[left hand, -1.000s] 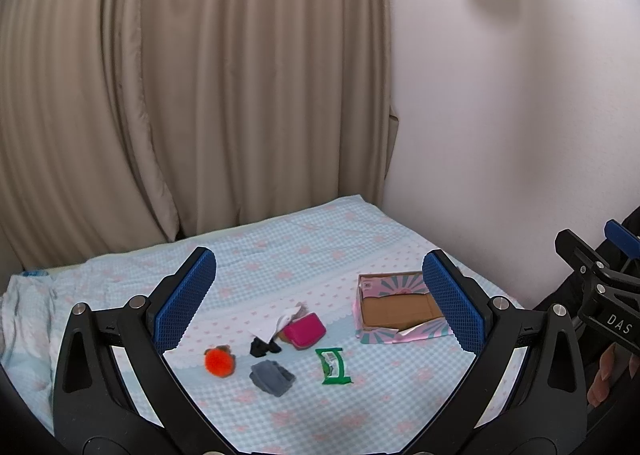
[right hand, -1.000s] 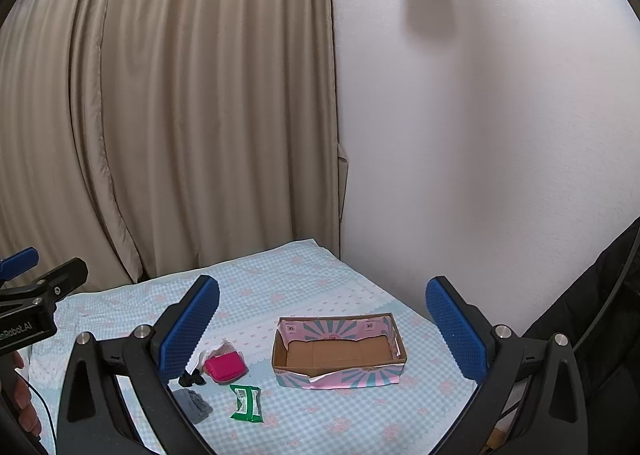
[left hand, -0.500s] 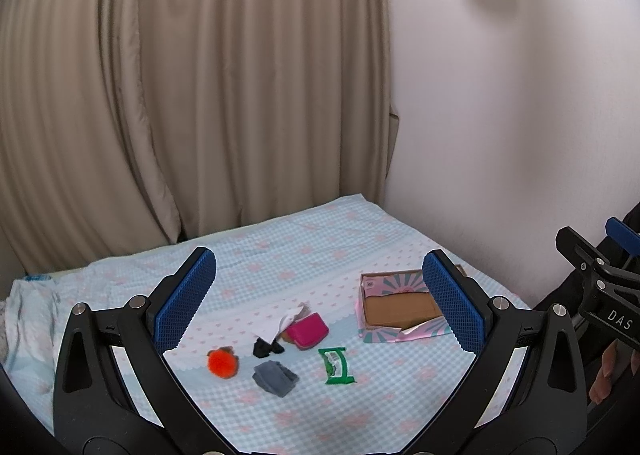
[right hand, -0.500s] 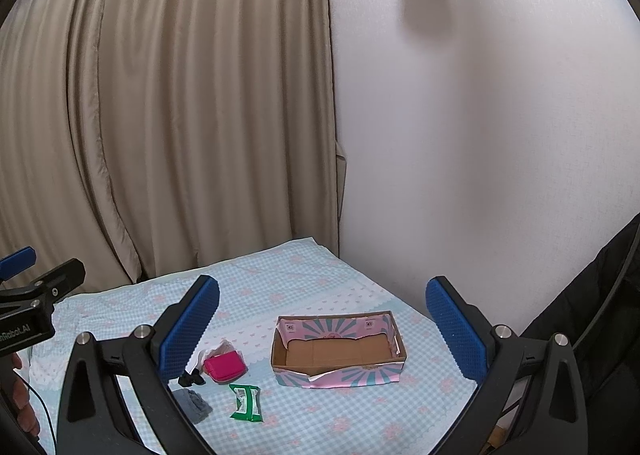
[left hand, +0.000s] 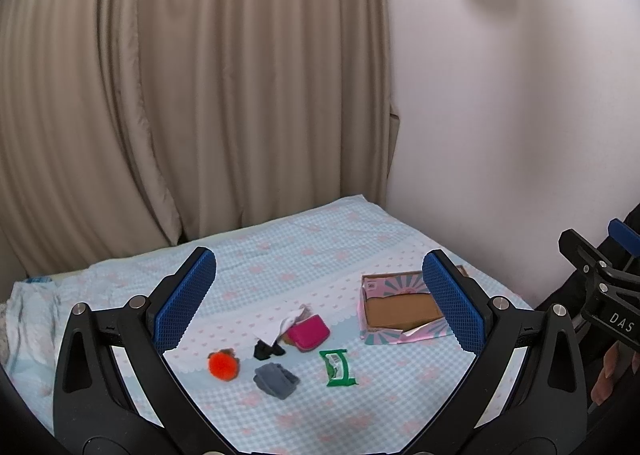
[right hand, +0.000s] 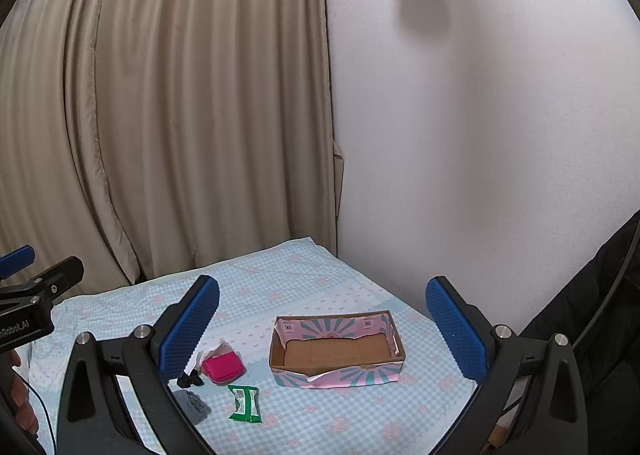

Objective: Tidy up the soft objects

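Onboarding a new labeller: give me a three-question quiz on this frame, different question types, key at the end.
1. True or false: the cardboard box already holds a soft item.
2. Which lies nearest the box? A) orange pom-pom B) green packet C) grey cloth
3. Fill in: the jaws of the left gripper and right gripper are both ___.

Key: 1 false; 2 B; 3 open.

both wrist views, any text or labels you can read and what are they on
"DAS": white letters on the right gripper's black body, cut off by the frame edge in the left wrist view.
"RobotAI": on the left gripper's body in the right wrist view, its start cut off.
Green packet: print too small to read.
Box: small corner labels, unreadable.
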`<state>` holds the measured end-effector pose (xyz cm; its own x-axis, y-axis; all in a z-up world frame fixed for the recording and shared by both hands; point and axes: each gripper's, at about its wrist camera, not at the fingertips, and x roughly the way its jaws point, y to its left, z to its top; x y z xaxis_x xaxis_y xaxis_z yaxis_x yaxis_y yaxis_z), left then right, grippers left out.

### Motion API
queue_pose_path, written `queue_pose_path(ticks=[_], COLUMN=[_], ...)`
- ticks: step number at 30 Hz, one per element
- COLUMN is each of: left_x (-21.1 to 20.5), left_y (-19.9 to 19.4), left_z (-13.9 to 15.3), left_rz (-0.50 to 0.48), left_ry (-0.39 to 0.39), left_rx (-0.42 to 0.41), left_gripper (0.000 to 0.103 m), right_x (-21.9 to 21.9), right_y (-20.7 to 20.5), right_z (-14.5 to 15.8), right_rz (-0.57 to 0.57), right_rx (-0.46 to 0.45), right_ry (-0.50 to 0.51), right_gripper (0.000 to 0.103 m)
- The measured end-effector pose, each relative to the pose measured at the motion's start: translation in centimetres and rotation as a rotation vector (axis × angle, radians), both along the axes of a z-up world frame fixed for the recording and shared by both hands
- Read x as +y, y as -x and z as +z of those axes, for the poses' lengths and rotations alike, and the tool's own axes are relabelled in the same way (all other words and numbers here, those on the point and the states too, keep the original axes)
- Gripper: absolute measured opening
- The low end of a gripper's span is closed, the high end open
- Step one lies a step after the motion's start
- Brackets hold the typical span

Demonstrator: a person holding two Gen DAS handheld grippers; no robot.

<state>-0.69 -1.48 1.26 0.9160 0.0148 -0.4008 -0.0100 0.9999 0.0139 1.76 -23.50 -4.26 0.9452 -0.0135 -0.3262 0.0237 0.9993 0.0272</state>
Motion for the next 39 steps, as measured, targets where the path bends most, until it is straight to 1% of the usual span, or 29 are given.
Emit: queue_pose_path(ticks=[6,9,13,15,18,22,24,28,33,34,37,39], left_x=[-0.1,0.2,2.3,3.4,5.6,8.2,9.3,10.9,12.2,12.3,12.6,12.7], left_y=[0.1,0.1,0.1,-0.1,-0.7,-1.9,-2.5,-4.0,-6.0,-6.3,-7.7,-8.6], left_z=[0.0,0.1,-0.1,-0.7,-2.4,-5.5,-7.2,-12.2,-19.0,-19.9,-24.3,-26.7], left_rz=[0.001,0.022,0.053,0.068,0.089,0.109,0.108,0.096,0.077,0.077,0.081,0.084], left_ry=[-0.002,-0.009,-0.002,-0.003,0.003,0.019,0.045,0.085,0.157,0.159,0.165,0.175], left_rx=[-0.001,-0.005,0.005,0.02,0.066,0.139,0.177,0.246,0.307,0.314,0.346,0.363], left_gripper=[0.103,0.103,0.103,0.103,0.103,0.103,0.103,0.103,0.103,0.103,0.103,0.103], right_x=[-0.1,-0.1,0.1,0.4,1.4,3.3,4.2,5.8,8.4,8.9,10.2,11.1], right_y=[0.0,-0.3,-0.8,-1.3,-2.2,-4.0,-5.0,-7.0,-9.5,-10.1,-11.8,-13.0], right_z=[0.0,0.2,0.2,-0.2,-1.3,-3.6,-4.9,-8.3,-13.6,-14.8,-18.5,-21.1], right_rz=[0.003,0.002,0.001,0.007,0.019,0.047,0.061,0.082,0.118,0.126,0.154,0.168], right_rx=[-0.002,-0.002,0.003,0.013,0.037,0.083,0.111,0.163,0.231,0.25,0.299,0.332], right_ry=[-0.003,-0.005,-0.03,-0.043,-0.034,-0.023,-0.031,-0.048,-0.025,-0.026,-0.044,-0.04], right_gripper=[0.103,0.103,0.103,0.103,0.103,0.103,0.103,0.103,0.103,0.103,0.103,0.103])
